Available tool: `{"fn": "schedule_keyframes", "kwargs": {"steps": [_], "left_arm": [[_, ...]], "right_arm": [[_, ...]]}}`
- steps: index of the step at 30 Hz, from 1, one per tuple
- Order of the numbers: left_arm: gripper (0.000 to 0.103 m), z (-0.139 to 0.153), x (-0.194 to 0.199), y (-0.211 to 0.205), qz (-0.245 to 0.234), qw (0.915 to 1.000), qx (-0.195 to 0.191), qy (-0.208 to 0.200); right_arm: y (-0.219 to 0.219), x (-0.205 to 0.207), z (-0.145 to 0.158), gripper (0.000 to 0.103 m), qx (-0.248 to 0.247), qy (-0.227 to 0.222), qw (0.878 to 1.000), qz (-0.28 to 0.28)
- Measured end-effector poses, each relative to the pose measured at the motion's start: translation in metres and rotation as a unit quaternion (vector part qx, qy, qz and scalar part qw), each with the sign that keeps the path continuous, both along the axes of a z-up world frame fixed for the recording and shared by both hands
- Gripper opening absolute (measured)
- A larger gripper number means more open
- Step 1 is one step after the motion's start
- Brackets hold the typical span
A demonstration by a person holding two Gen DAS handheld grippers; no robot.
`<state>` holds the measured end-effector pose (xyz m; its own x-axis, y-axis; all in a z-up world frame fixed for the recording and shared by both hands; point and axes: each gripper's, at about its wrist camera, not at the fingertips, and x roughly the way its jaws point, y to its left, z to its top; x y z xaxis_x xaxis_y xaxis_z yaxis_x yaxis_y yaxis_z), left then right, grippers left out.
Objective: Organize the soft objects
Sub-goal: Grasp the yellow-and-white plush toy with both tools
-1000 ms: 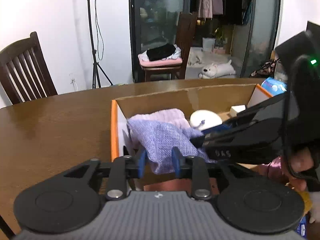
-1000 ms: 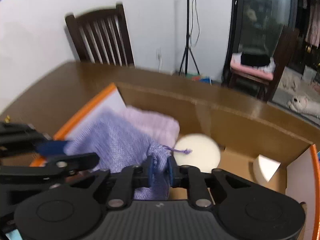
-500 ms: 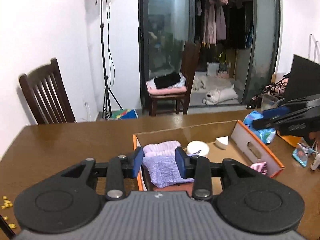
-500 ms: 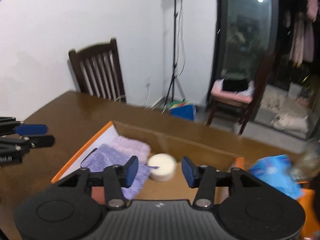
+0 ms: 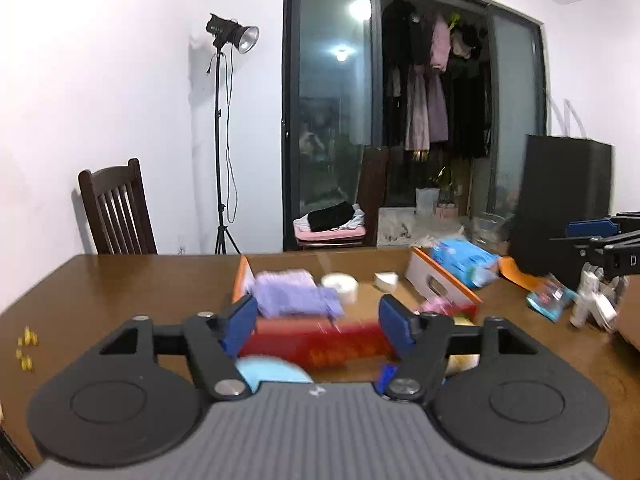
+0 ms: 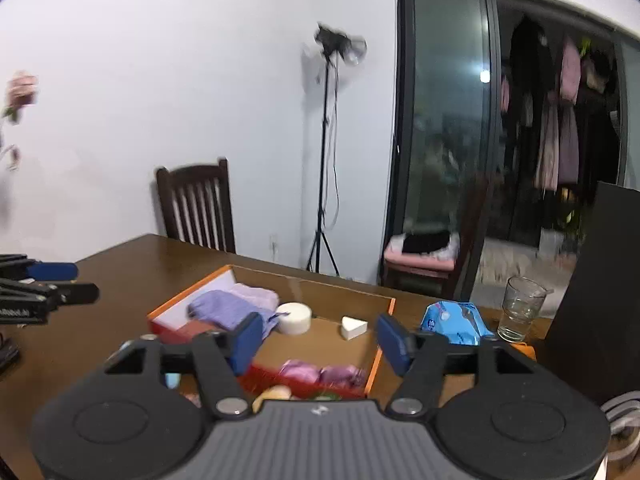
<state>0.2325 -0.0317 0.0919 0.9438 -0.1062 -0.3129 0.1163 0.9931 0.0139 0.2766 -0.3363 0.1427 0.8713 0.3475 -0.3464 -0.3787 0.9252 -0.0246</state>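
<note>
On the far left of the brown wooden table (image 6: 132, 280) my left gripper (image 5: 318, 320) is held above the near edge. Its blue pads (image 5: 240, 322) are spreading apart, and nothing sits between them. A few small yellow bits (image 5: 26, 346) lie on the wood at its left.

Ahead, in the middle of the table, stands the open cardboard box (image 6: 312, 280) with orange edges and a red near wall. At its left end lie the soft things: a folded purple knitted cloth (image 6: 224, 308) resting on and touching a paler lilac cloth (image 6: 258, 294) behind it. Just right of them sits a round white puck-shaped object (image 6: 295, 317), and further right a small white wedge (image 6: 353, 327) lies apart on the box floor. Pink-purple fabric (image 6: 320, 372) is bunched against the near wall at the right end.

My right gripper (image 6: 316, 340) is held above the near side of the box; its jaws are also widening, with nothing held between the pads. What lies just below its body is too blurred to name.

Right of the box, on the table, lies a blue plastic packet (image 6: 454, 322), then a clear drinking glass (image 6: 520, 308), then a tall black panel (image 6: 600, 280) at the far right edge.

Beyond the table, left to right: a dark wooden chair (image 6: 196, 204) against the white wall, a studio light on a stand (image 6: 332, 48), and a second chair with folded clothes (image 6: 424, 246) by the glass door.
</note>
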Motion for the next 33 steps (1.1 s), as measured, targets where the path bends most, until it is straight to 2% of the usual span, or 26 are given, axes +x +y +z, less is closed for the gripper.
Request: {"fn": "schedule_keyframes", "kwargs": {"steps": [2,6,9,12,16,20,23,28,30,32,33], "left_arm": [[0.079,-0.021,-0.028,-0.010,0.001,1.0000,-0.002,-0.002],[0.079,-0.052,-0.059,-0.021,-0.011,0.9990,-0.026,0.035],[0.079,-0.060,-0.064,-0.026,-0.018,0.9983,-0.013,0.053],[0.081,-0.059,-0.055,-0.029,-0.018,0.9986,-0.004,0.050],[0.081,-0.062,-0.042,-0.038,-0.029,0.9983,-0.009,0.050],[0.081,-0.073,-0.018,-0.044,-0.038,0.9969,-0.012,0.068],[0.081,-0.081,0.004,-0.051,-0.039,0.9962,-0.007,0.077],[0.081,-0.093,0.034,-0.057,-0.043,0.9945,-0.014,0.095],[0.081,-0.098,0.041,-0.057,-0.042,0.9939,-0.015,0.101],[0.081,-0.100,0.043,-0.057,-0.041,0.9934,-0.015,0.106],[0.081,-0.101,0.042,-0.056,-0.041,0.9932,-0.017,0.107]], "right_arm": [[-0.002,-0.032,-0.024,0.070,0.016,0.002,1.000,0.001],[-0.010,-0.077,-0.070,0.072,0.067,0.050,0.997,-0.001],[-0.010,-0.096,-0.097,0.072,0.081,0.084,0.993,-0.010],[-0.012,-0.101,-0.106,0.072,0.078,0.097,0.992,-0.012],[-0.017,-0.089,-0.105,0.078,0.086,0.086,0.992,-0.032],[-0.011,-0.055,-0.113,0.078,0.076,0.096,0.991,-0.046],[-0.004,-0.018,-0.123,0.078,0.075,0.103,0.991,-0.050],[0.018,0.042,-0.138,0.077,0.040,0.103,0.992,-0.063],[0.027,0.057,-0.145,0.074,0.014,0.106,0.992,-0.064],[0.028,0.065,-0.153,0.047,0.009,0.127,0.990,-0.065],[0.023,0.064,-0.153,0.048,0.025,0.127,0.989,-0.068]]}}
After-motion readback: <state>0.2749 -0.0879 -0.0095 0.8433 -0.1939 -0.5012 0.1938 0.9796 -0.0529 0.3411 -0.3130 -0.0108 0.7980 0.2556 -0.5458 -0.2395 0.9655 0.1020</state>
